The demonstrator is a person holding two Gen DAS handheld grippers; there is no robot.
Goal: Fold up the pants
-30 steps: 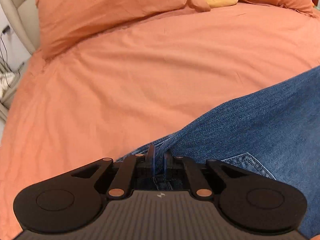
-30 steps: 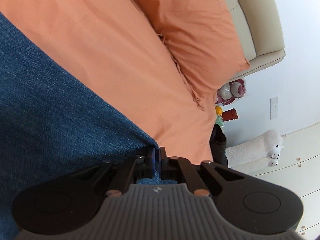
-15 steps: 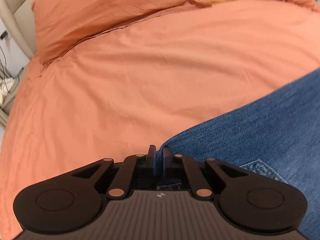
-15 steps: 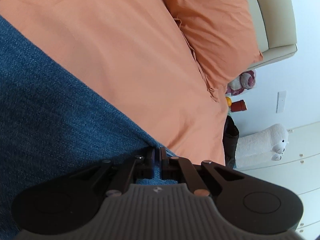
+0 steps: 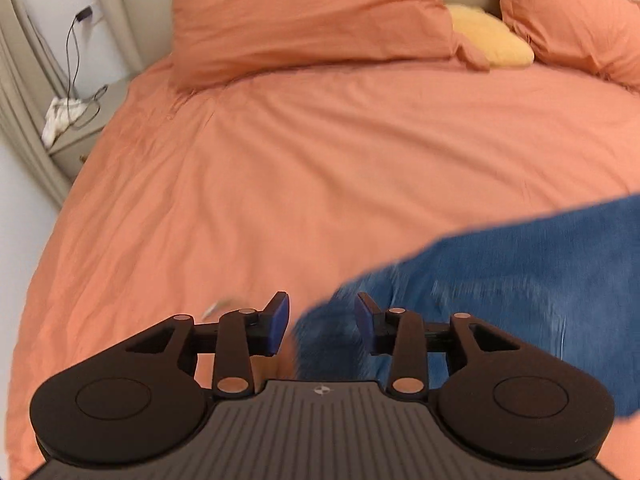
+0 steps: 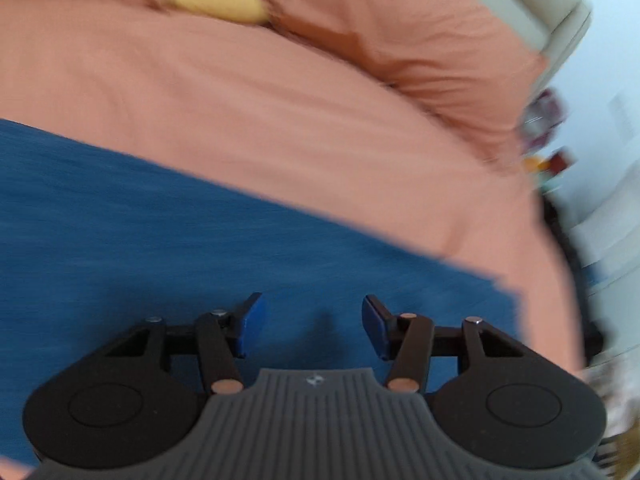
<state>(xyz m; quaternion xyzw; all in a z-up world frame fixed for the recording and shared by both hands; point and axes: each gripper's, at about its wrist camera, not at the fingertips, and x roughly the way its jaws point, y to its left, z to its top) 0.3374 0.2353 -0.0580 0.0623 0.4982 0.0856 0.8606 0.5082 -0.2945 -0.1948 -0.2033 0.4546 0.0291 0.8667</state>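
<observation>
Now the blue jeans (image 6: 200,232) lie spread flat on the orange duvet (image 5: 320,168) of the bed, a roomy soft surface that suits folding. The left tool (image 5: 322,322) hangs wide apart over one denim corner, holding nothing; the right tool (image 6: 312,322) (both views blurred) is equally wide above the cloth, presumably freeing it to settle. Pillows (image 5: 304,20) sit well beyond.

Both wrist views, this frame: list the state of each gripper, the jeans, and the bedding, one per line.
left gripper: open, nothing between its fingers.
right gripper: open, over the denim, gripping nothing.
jeans: released, lying spread on the duvet; fold state unclear from blur.
duvet: spread flat, lightly wrinkled.
orange pillows: propped against the headboard.
yellow cushion: tucked between the pillows.
</observation>
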